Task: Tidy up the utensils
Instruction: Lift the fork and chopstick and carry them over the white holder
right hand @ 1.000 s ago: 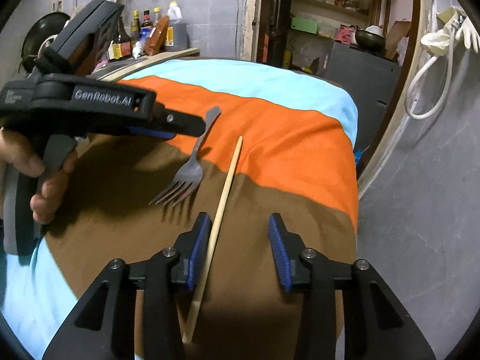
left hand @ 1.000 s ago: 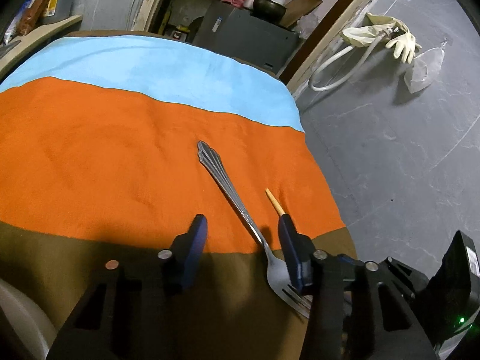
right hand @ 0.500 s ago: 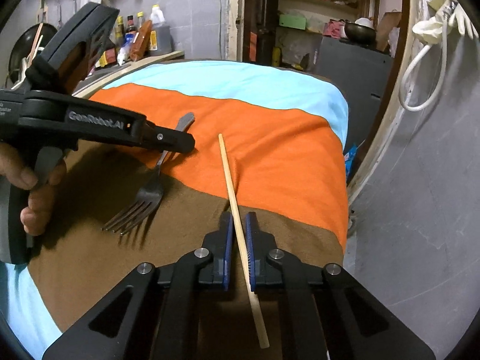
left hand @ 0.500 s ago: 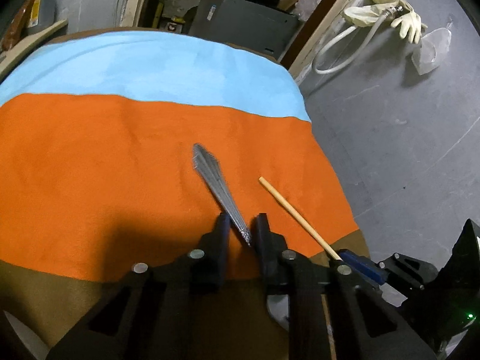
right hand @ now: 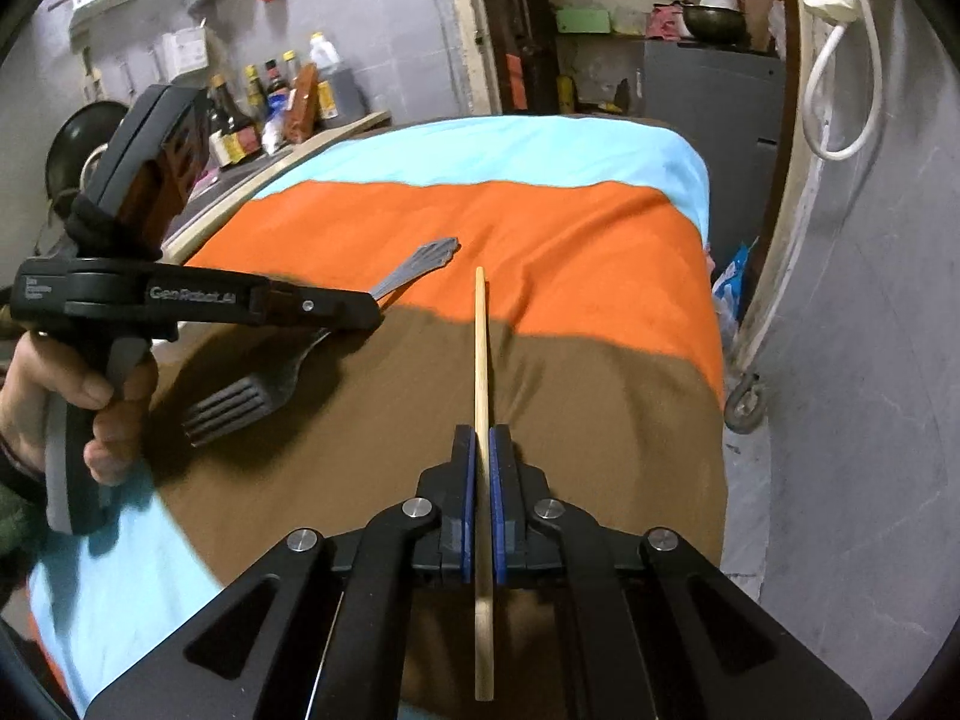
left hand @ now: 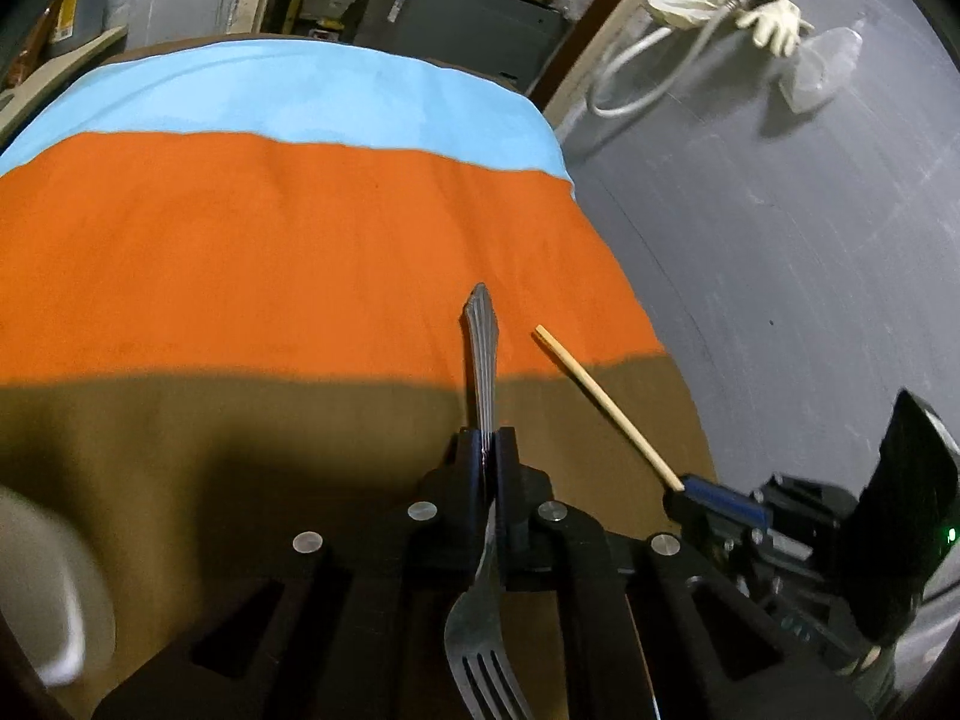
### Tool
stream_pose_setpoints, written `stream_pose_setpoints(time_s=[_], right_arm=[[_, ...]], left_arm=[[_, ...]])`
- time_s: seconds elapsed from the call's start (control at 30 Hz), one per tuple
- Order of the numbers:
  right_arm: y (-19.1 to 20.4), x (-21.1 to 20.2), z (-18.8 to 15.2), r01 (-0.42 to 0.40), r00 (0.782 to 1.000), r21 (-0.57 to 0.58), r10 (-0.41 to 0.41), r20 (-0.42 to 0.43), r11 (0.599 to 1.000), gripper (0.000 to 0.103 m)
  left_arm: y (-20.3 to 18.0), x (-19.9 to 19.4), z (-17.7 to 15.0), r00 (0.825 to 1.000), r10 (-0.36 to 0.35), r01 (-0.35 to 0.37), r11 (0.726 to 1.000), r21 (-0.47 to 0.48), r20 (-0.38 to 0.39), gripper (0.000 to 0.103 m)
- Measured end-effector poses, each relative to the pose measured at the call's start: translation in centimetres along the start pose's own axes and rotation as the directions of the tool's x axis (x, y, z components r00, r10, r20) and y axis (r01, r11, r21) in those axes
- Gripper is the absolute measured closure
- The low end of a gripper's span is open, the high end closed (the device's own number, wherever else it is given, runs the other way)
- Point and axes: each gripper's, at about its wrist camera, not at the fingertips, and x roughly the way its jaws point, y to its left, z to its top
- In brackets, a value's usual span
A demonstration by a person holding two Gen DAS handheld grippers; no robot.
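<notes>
Metal fork [left hand: 482,360], fluted at the handle end, runs up the lower middle of the left wrist view, its neck clamped between the left gripper [left hand: 486,441] pads, tines toward the camera. Right wrist view shows what that one hides: the person's hand [right hand: 72,384] on the left gripper's grip, fork lifted off the striped cloth [right hand: 570,240]. Pale wooden chopstick [right hand: 482,396] stands pinched mid-length in the right gripper [right hand: 482,441], clenched, at lower centre.
</notes>
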Motion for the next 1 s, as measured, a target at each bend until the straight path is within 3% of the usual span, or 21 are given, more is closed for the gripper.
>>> stream_pose_setpoints(time_s=[0.23, 0.4, 0.67, 0.8, 1.0], right_arm=[[1.7, -1.1, -1.9, -0.001, 0.999, -0.037, 0.0, -0.036, 0.999, 0.1], [1.9, -0.3, -0.9, 0.016, 0.998, -0.059, -0.02, -0.055, 0.998, 0.097], [1.7, 2.3, 2.7, -0.018, 0.995, -0.085, 0.01, -0.098, 0.996, 0.092], [1.3, 4.1, 4.3, -0.063, 0.988, -0.066, 0.053, -0.142, 0.996, 0.092], [0.8, 4.5, 4.9, -0.08, 0.986, -0.025, 0.075, -0.146, 0.996, 0.099]], left_arm=[[0.1, -3.1, -3.7, 1.0, -0.002, 0.004, 0.999, 0.053, -0.029, 0.099], [-1.0, -3.4, -4.2, 0.998, 0.056, -0.051, 0.989, 0.136, -0.035, 0.097], [-2.8, -2.7, -4.6, 0.983, 0.172, -0.142, 0.936, 0.322, -0.068, 0.096], [-2.9, -2.2, -4.3, 0.979, 0.185, -0.145, 0.928, 0.344, -0.087, 0.095], [-2.0, -2.3, -4.1, 0.99, 0.135, -0.114, 0.951, 0.288, -0.052, 0.099]])
